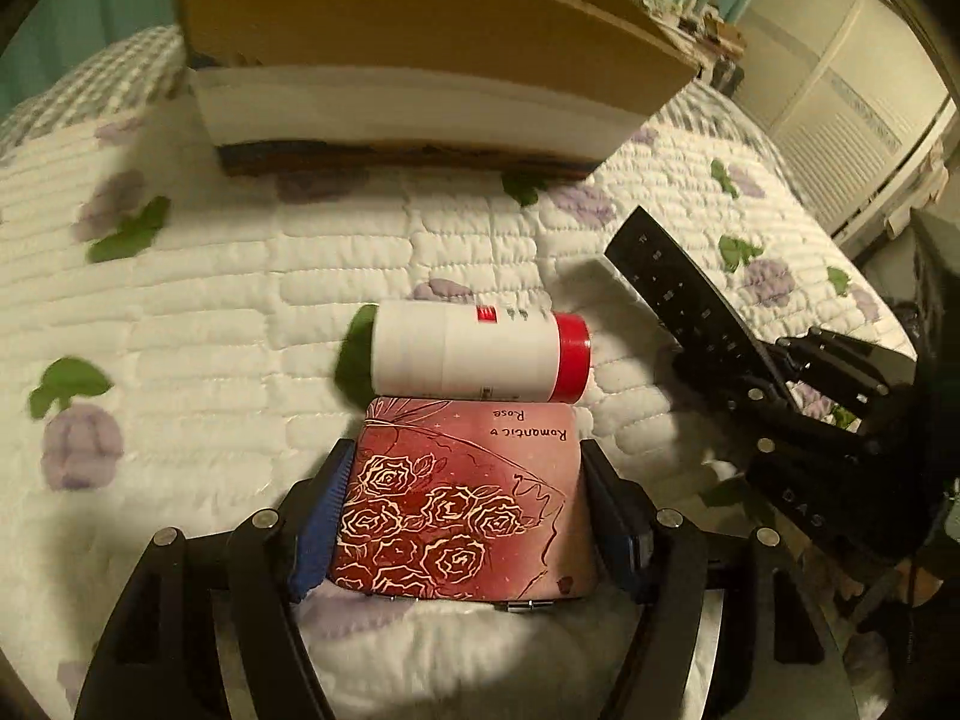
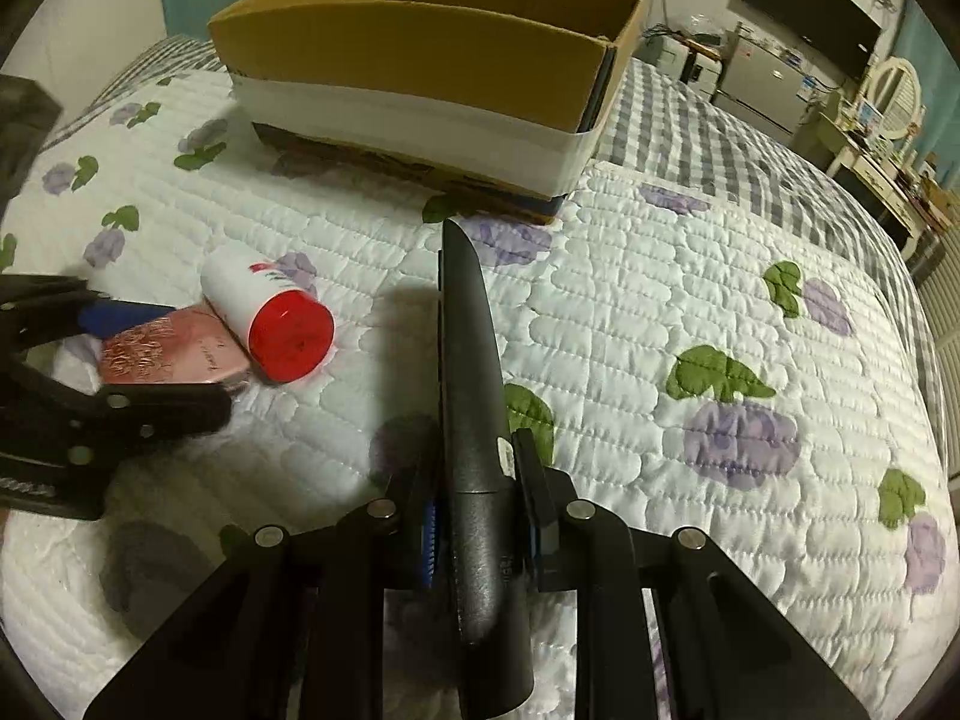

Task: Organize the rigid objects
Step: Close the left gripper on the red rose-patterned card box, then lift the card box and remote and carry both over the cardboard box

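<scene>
Down the left wrist view, left gripper spread wide around rose-printed tin on quilt, pads seemingly not pressing; white bottle touches tin's far edge, cardboard box beyond. Right wrist view: right gripper clamped on black remote, lifted, box far-left.

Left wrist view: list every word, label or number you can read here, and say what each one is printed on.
"Romantic" with "Rose" beside it, upside down from this camera: on the pink rose-print tin between the left tongs.
"DAS", possibly part of a longer word: on the right tongs.
White bottle with red cap: red patch and small print, too blurred to read.
Black remote: key markings too small to read.
Cardboard box: no legible text.
</scene>
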A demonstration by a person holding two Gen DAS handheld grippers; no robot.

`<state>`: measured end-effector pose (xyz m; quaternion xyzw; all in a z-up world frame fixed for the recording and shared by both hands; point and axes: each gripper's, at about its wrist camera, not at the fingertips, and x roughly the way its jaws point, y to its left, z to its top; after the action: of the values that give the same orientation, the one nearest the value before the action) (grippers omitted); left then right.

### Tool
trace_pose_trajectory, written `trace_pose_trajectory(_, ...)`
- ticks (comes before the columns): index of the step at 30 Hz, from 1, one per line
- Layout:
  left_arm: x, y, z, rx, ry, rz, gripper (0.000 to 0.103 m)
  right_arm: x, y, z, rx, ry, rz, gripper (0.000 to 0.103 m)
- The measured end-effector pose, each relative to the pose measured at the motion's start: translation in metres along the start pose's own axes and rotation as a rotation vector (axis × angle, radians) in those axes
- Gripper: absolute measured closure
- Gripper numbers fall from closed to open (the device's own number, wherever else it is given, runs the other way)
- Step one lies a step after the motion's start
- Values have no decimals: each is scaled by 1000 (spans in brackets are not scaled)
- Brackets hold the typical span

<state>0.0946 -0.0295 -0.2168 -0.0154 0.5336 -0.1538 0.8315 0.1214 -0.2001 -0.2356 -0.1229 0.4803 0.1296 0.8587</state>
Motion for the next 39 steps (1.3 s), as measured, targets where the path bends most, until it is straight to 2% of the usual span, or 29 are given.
trace_pose_trajectory(8, -52, -3, -14, 12, -131, 65, 31, -32, -2, -3, 85, -74, 22, 84)
trace_pose_trajectory(13, -83, -4, -15, 7, -209, 72, 31, -58, -2, -3, 123, -131, 17, 84)
trace_pose_trajectory(16, -94, -16, -6, 6, -259, 79, 31, -76, -2, -1, 138, -173, 13, 84)
trace_pose_trajectory(22, -141, -20, 5, 16, -380, 86, 31, -119, 3, 6, 137, -260, 2, 84)
trace_pose_trajectory(31, -189, -28, 32, 32, -506, 98, 31, -177, 16, 45, 91, -402, 20, 84)
trace_pose_trajectory(39, -217, -30, 72, 31, -609, 100, 31, -213, 14, 90, 67, -519, 37, 84)
